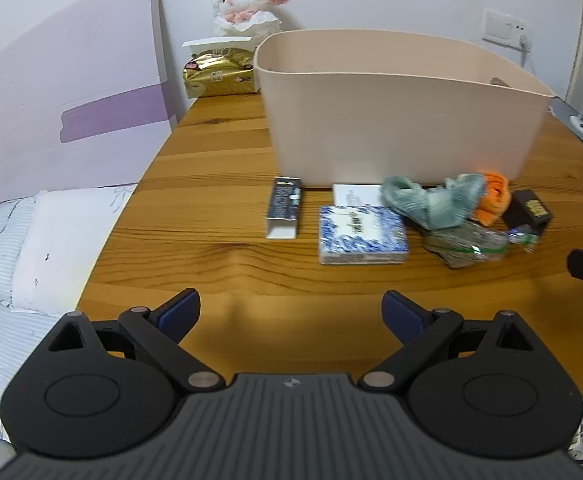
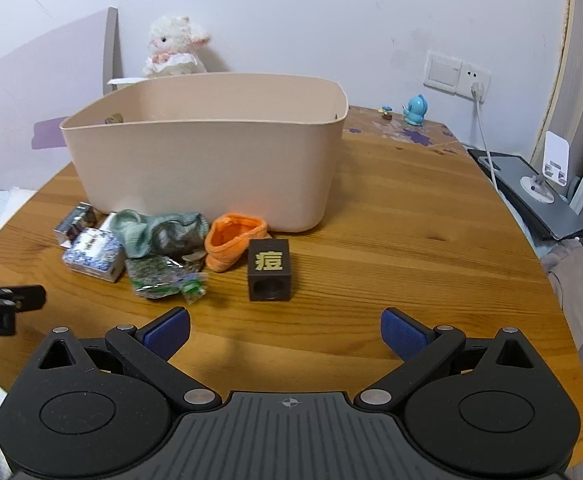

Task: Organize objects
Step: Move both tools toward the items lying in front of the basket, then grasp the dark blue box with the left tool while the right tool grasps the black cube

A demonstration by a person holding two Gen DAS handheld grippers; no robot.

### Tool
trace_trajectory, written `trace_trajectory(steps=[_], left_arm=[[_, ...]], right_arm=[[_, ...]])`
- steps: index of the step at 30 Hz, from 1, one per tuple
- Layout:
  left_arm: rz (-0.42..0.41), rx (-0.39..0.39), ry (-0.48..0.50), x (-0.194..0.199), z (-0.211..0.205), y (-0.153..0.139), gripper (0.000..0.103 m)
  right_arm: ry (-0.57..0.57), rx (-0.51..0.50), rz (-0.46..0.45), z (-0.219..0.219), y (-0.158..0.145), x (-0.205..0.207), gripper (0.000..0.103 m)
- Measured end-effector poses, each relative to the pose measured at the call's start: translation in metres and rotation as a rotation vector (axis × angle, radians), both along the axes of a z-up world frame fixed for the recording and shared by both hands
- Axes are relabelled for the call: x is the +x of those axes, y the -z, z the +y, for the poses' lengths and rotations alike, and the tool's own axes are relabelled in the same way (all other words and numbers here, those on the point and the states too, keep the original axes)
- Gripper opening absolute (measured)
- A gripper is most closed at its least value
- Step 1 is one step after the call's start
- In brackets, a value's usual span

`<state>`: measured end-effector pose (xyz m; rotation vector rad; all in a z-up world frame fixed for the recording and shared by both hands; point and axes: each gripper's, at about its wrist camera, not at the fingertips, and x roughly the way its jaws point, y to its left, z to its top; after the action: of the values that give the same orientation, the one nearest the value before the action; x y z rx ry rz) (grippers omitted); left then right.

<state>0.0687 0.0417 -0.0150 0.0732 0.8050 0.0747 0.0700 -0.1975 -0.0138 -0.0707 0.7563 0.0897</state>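
- Hovering spread wide and empty, left gripper (image 1: 290, 310) and right gripper (image 2: 285, 328) sit low in frame.
- Clutter lies mid-frame before the beige bin (image 2: 207, 160); nothing's grasped yet.
- Next, I'd guess: close on the dark box (image 2: 269, 270).

A plain white wall (image 2: 291, 20) stands behind the round-edged brown wooden table (image 2: 411, 220). A white light switch with a plug socket (image 2: 457, 72) sits on the wall, and a white cord hangs from it. A tall pale purple and white board (image 1: 71, 92) leans by the wall. A bed with striped white bedding (image 1: 15, 248) lies just beside the table.
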Motion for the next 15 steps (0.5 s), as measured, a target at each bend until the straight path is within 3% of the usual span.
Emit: trace_trajectory(steps=[15], left_arm=[[0.015,0.012,-0.05,0.065,0.033,0.007,0.098]], right_arm=[[0.025,-0.058,0.064,0.003,0.024,0.048,0.102]])
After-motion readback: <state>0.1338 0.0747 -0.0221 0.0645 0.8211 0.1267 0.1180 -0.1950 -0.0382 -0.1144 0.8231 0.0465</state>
